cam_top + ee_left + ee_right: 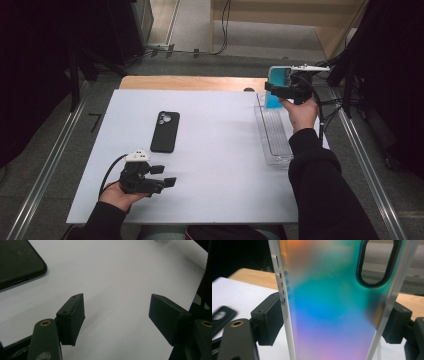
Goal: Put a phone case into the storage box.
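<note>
Two phone cases in play, going L to R. Left hand-held gripper point(167, 176) rests low near the front edge of the white worktop point(220, 165), jaws spread w/ nothing between them; in the left gripper view only bare worktop lies between the pads. Just beyond it lies a black phone case point(165, 131), flat, camera cut-out toward the far side, apart from both grippers. Further R, a clear plastic tray point(274, 145) sits along the worktop's right edge, looks empty from above. Above its far end the right hand-held gripper point(274, 90) is raised off the worktop, pinching an iridescent phone case point(332, 305) by its two long frosted edges, one pad on each side. Case stands upright, teal-to-purple back facing the cam, oval cut-out at top.

Progress, as I read it: pick-up of the iridescent case is done, it's clear of the tray and in the air. Left to do: carry it over, probably toward the mid worktop near the black one, and set it down. Left gripper is idle so far; black case untouched.
</note>
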Available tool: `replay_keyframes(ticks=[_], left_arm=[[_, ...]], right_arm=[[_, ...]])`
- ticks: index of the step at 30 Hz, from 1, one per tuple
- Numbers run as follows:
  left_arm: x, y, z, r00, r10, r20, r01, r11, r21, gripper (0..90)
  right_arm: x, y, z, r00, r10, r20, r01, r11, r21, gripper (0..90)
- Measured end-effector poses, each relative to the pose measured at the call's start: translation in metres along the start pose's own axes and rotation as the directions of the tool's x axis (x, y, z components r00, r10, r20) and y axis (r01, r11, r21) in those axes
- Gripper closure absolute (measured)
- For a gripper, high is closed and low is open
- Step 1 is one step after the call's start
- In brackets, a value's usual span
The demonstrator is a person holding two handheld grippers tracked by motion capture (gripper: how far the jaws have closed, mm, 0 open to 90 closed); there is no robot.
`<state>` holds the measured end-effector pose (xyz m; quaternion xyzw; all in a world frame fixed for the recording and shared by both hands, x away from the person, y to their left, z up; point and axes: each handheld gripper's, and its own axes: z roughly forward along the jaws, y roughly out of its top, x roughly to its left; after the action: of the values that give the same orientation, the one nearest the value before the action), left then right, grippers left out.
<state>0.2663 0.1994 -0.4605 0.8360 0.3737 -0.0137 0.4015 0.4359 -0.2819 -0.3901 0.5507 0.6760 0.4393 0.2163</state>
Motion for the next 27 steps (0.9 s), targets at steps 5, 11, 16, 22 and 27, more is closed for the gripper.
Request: replay_keyframes(ticks=[5,11,16,22,27], left_arm=[[0.001,0.001,0.001,1.0,-0.001,-0.001,0.001,1.0,-0.007,29.3],[0.0,0.001,0.001,1.0,0.003,0.0,-0.003,1.0,-0.005,29.3],[0.001,0.001,0.002,1.0,0.0,0.001,0.0,1.0,-0.007,29.3],[0.0,0.001,0.002,1.0,0.002,0.002,-0.002,1.0,-0.008,29.4],[0.0,0.001,0.002,1.0,0.001,0.003,-0.001,1.0,-0.007,29.4]], right_arm=[[-0.007,-0.001,0.014,0.9989,0.009,0.046,-0.009,0.9999,-0.009,16.8],[-0.014,-0.009,0.038,0.9949,0.008,0.101,-0.01,0.9998,0.019,16.7],[-0.016,-0.016,0.053,0.9925,-0.005,0.123,-0.002,0.9986,0.052,16.5],[-0.021,-0.023,0.068,0.9902,0.01,0.139,-0.022,0.9965,0.081,16.3],[-0.023,-0.026,0.076,0.9899,0.023,0.14,-0.033,0.9971,0.069,16.0]])
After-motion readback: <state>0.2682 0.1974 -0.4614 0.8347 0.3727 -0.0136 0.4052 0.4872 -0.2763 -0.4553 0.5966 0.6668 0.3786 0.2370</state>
